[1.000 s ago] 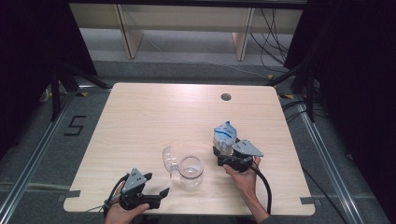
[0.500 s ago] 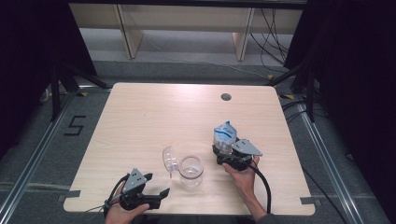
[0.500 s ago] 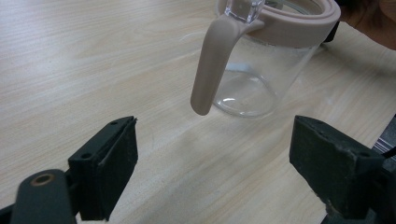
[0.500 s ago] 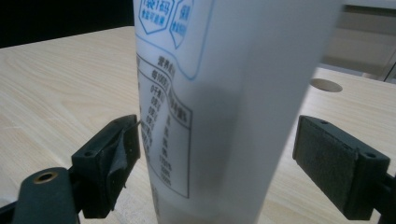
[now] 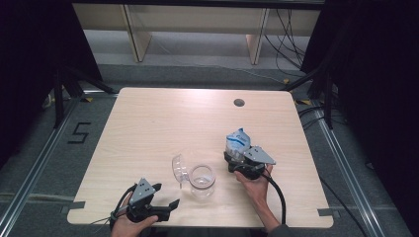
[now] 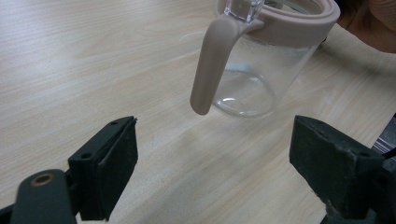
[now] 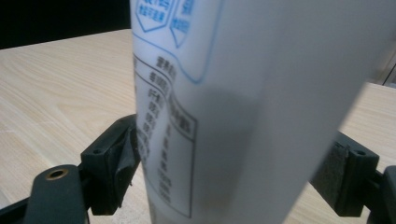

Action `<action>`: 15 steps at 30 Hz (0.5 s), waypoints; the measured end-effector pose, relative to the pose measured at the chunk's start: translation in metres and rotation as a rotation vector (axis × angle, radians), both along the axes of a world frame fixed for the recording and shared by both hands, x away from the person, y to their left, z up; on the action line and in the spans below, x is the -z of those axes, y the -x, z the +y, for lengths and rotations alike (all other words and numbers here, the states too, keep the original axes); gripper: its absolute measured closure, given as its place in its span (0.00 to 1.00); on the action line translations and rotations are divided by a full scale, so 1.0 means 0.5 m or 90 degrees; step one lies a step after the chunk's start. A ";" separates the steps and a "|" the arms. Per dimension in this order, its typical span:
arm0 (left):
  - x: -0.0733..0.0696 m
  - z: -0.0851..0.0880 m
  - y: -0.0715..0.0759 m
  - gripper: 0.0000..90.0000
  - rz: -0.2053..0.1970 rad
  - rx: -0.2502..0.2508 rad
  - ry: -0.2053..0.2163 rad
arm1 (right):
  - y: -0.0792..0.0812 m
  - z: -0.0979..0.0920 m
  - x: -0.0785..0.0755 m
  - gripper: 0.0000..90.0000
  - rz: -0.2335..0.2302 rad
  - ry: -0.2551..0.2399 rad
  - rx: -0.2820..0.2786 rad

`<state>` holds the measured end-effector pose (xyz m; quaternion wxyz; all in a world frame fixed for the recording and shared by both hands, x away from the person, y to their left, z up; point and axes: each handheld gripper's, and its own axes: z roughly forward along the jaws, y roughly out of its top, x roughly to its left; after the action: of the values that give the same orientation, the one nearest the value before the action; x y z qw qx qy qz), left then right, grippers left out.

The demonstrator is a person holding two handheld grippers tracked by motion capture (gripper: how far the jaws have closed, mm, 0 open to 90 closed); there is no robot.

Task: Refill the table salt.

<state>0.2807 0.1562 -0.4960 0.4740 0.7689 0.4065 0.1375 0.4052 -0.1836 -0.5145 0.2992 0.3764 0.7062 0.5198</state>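
- High view: my right gripper (image 5: 237, 154) has its jaws around a white-and-blue printed pouch (image 5: 237, 141), standing right of the clear glass jug (image 5: 202, 180). The jug stands upright near the front edge of the pale wooden table (image 5: 163, 123), its clear hinged lid (image 5: 179, 169) swung open. I judge pouring is yet to come; the jug looks empty.
- Left gripper view: my left gripper (image 6: 212, 154) holds nothing, its jaws spread wide and aimed at the jug's beige handle (image 6: 210, 70), which curves down from a matching matte rim band. The glass is smooth and glossy, the tabletop finely grained.
- Right gripper view: the jaws have just been closing, the pouch between them. Its matte, soft-looking film carries blue print; the left pad touches it, but I cannot tell on the right.
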 end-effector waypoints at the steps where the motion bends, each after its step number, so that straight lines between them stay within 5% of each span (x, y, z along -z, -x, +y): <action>1: 0.000 0.000 0.000 0.17 0.000 0.002 0.002 | 0.000 0.002 0.001 0.23 0.005 -0.009 0.000; 2: 0.000 0.000 0.000 0.17 0.000 0.002 0.002 | -0.001 0.002 0.002 0.24 0.007 -0.009 0.001; 3: 0.000 0.000 -0.001 0.17 0.000 0.001 0.002 | -0.006 0.002 0.004 0.24 -0.022 -0.005 0.002; 11: -0.001 0.004 -0.001 0.17 -0.006 0.008 -0.008 | -0.012 0.002 0.006 0.30 -0.036 -0.013 -0.001; 15: 0.000 0.003 -0.002 0.17 -0.009 0.008 -0.005 | -0.006 0.008 0.005 0.33 -0.017 -0.019 0.001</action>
<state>0.2817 0.1577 -0.4958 0.4751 0.7719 0.3979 0.1417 0.4082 -0.1794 -0.5171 0.3033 0.3741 0.6939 0.5354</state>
